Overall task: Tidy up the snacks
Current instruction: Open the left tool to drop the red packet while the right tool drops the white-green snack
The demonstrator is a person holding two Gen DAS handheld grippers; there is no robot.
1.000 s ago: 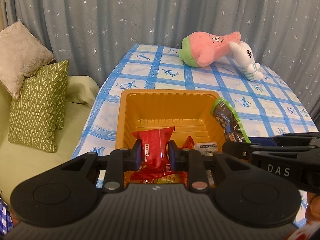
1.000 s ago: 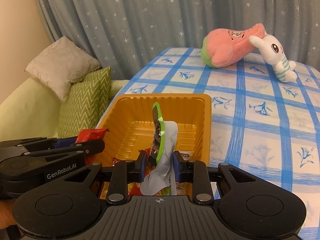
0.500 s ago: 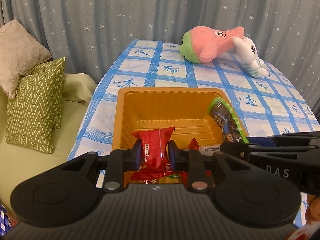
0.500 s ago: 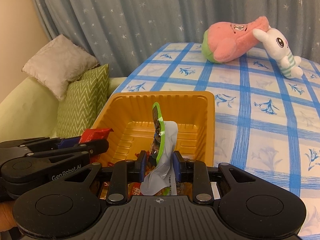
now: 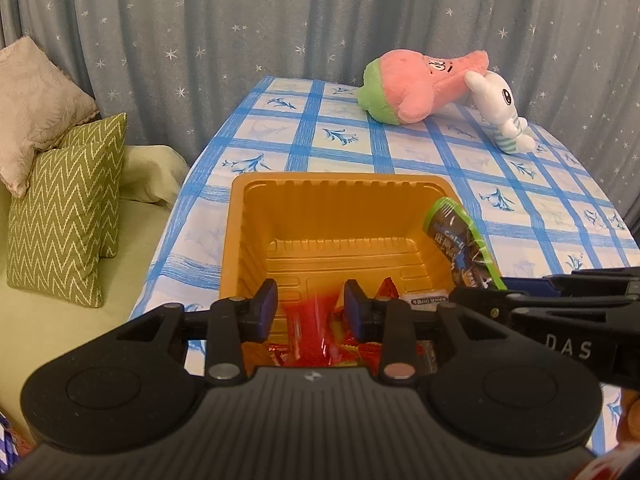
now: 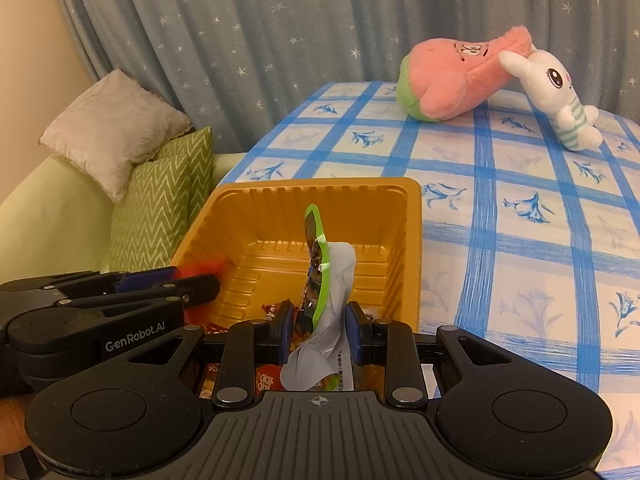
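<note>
Released since the earlier frame, the red snack packet point(image 5: 310, 330) blurs between the left gripper point(image 5: 311, 307) fingers, which have just been opening, low centre over the orange tray point(image 5: 336, 184) on the desk point(image 5: 532, 216). Right gripper point(image 6: 318, 326) fingers clamp the green-edged packet point(image 6: 320, 276) above the tray.

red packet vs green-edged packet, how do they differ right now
The red packet is blurred, loose between the left tool's pads, which have just been opening; the green-edged packet is sharp and pinched by the right tool. The red one sits low in the orange tray; the green-edged one stands upright above it. Both are over that tray.
</note>
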